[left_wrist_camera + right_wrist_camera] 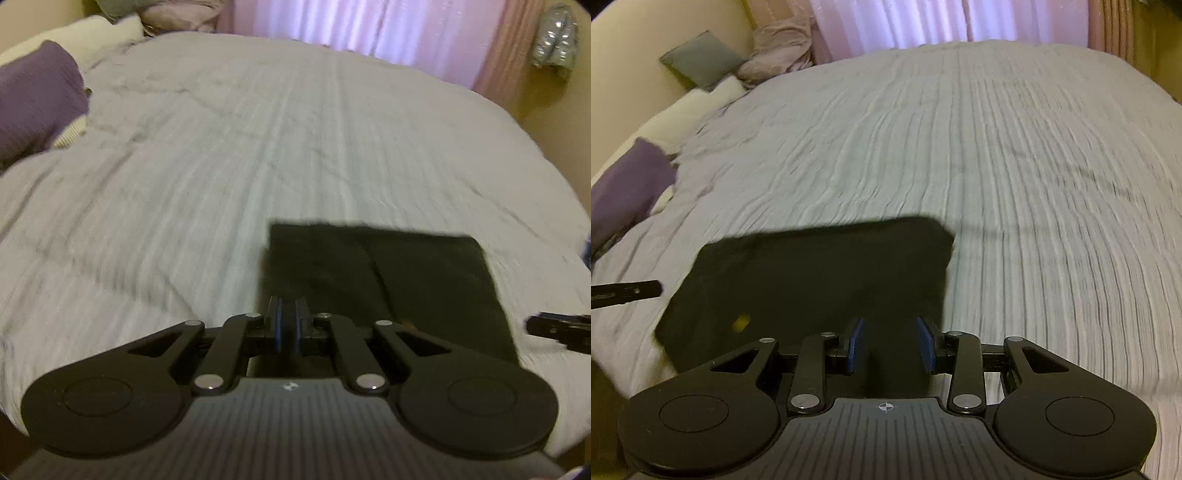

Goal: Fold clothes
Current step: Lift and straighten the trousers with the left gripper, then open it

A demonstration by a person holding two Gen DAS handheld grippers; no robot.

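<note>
A black garment (406, 280), folded into a rectangle, sits low over the pale ribbed bedspread (221, 166). My left gripper (288, 317) is shut, its pads pinching the garment's near left corner. In the right wrist view the same garment (820, 273) shows a small yellow spot (740, 322). My right gripper (890, 343) holds its near right part, dark cloth filling the gap between the blue pads (855, 343). Each gripper shows at the other view's edge: the right one (557, 326), the left one (628, 290).
A purple pillow (37, 103) and white pillows (85, 40) lie at the bed's far left, with a grey cushion (701, 61) against the headboard. Pink curtains (351, 22) hang beyond the bed. The bedspread (997, 147) stretches wide ahead of the garment.
</note>
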